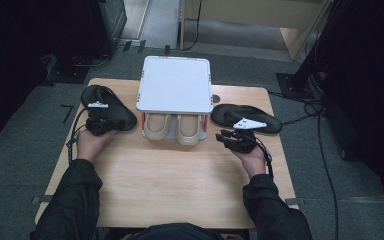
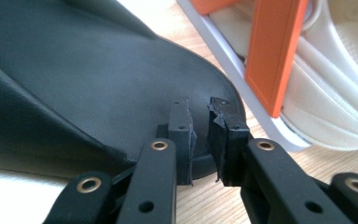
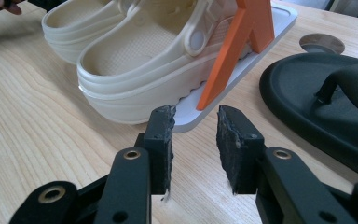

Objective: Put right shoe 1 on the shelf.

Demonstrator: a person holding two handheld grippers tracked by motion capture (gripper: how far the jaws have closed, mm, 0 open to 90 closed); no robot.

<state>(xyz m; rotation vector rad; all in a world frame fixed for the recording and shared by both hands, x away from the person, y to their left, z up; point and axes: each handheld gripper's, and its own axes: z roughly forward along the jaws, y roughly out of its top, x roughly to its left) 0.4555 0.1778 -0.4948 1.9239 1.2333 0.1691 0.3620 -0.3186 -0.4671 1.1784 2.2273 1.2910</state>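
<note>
Two black flip-flop sandals (image 1: 109, 111) lie beside the white two-level shoe rack (image 1: 175, 85), the left gripper (image 2: 200, 133) narrowly straddling one's edge, the right gripper (image 3: 195, 140) gaping empty, so I fear that thin grip may slip.

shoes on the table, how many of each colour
black flip-flops: 2, left one, right one
cream clogs: 2, side by side under the white rack, left one, right one
total: 4
</note>
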